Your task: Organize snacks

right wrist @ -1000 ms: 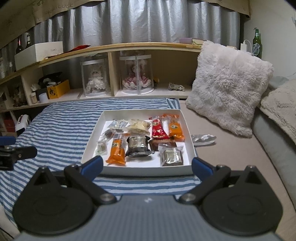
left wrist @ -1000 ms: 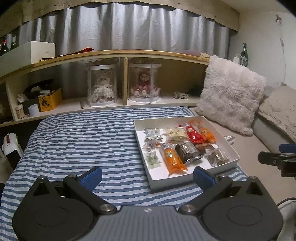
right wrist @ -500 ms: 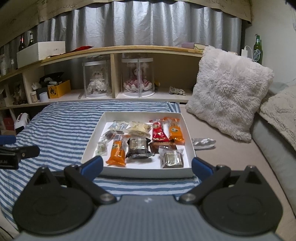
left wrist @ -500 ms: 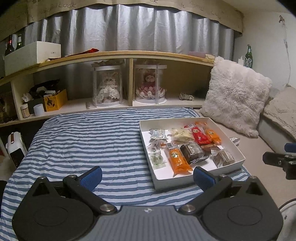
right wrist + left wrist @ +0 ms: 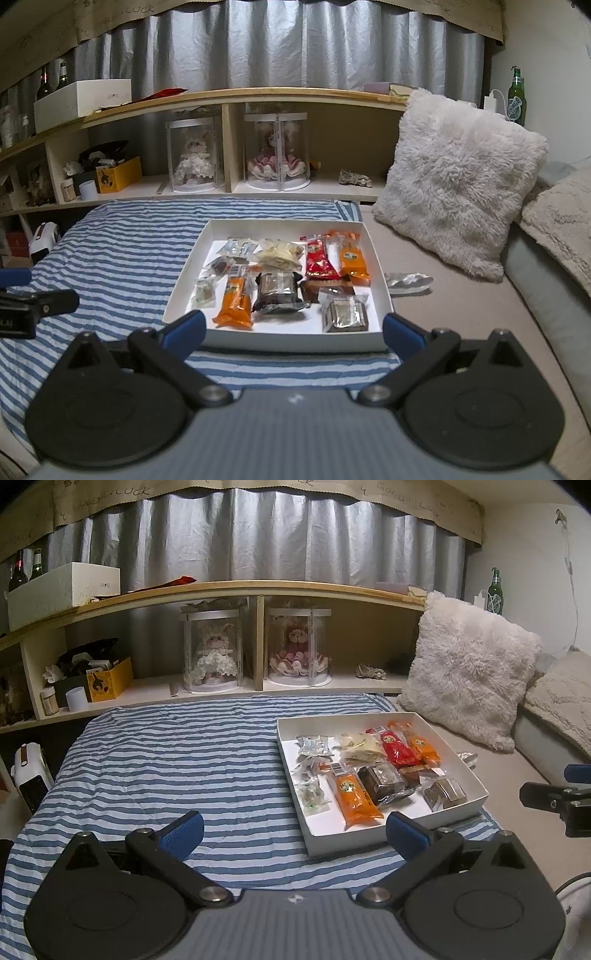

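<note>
Striped bed [image 5: 110, 251] — snack box [image 5: 373, 251] ahead of hand-held gripper [image 5: 291, 330].

The left gripper [image 5: 294, 830] hung wide open, blue pads apart, over the blue-and-white striped blanket [image 5: 177, 760] — nothing between them. Ahead to the right sat the shallow white cardboard box [image 5: 458, 755] of wrapped snacks — an orange packet [image 5: 354, 795] nearest, a red one [image 5: 397, 749] farther back. The right gripper [image 5: 554, 800] poked in at the right edge.

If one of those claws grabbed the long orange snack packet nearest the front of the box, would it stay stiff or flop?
The orange packet looks like thin, glossy film, so it would probably crinkle, feel light and perhaps slip. It lies flat and looks filled, so likely sags only slightly.
</note>
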Tool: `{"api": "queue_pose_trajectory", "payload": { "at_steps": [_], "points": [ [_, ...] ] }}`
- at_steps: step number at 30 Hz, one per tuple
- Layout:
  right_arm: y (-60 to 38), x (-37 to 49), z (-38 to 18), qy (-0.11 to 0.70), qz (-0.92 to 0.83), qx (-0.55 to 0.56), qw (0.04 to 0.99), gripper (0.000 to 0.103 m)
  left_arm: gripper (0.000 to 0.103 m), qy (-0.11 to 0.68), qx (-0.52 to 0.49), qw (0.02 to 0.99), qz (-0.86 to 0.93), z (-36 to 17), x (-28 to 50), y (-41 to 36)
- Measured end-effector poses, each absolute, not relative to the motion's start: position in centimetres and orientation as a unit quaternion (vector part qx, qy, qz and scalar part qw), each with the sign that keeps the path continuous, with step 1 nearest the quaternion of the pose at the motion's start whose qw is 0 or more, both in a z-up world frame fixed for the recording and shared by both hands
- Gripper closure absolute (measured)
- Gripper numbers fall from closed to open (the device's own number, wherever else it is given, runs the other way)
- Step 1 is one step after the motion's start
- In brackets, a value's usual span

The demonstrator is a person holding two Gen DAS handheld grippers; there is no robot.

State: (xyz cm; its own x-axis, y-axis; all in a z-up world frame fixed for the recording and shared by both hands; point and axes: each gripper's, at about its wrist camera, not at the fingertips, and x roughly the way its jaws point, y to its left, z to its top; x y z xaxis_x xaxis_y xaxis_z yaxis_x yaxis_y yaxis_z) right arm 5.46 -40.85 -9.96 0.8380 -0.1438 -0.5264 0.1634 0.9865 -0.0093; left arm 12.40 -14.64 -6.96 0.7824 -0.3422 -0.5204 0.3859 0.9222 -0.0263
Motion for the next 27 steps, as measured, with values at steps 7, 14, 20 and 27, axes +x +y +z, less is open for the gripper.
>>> {"api": "queue_pose_trajectory", "payload": {
  "at_steps": [7, 14, 20, 27],
  "points": [
    [-40.91, 5.51, -10.07, 0.276, -0.078, 0.021, 0.958, 0.000, 0.000, 0.268, 0.041, 0.943, -0.192, -7.00, 12.33, -14.69],
    [-40.76, 5.49, -10.11, 0.276, -0.078, 0.021, 0.958, 0.000, 0.000, 0.268, 0.041, 0.943, -0.192, -7.02, 12.33, -14.58],
    [-40.80, 5.54, -10.13, 0.276, -0.078, 0.021, 0.958, 0.000, 0.000, 0.267, 0.041, 0.943, -0.192, -7.06, 12.33, -14.50],
    [-40.48, 5.54, -10.34, 0.278, -0.079, 0.020, 0.957, 0.000, 0.000, 0.267, 0.041, 0.944, -0.191, -7.06, 12.34, -14.49]
  ]
}}
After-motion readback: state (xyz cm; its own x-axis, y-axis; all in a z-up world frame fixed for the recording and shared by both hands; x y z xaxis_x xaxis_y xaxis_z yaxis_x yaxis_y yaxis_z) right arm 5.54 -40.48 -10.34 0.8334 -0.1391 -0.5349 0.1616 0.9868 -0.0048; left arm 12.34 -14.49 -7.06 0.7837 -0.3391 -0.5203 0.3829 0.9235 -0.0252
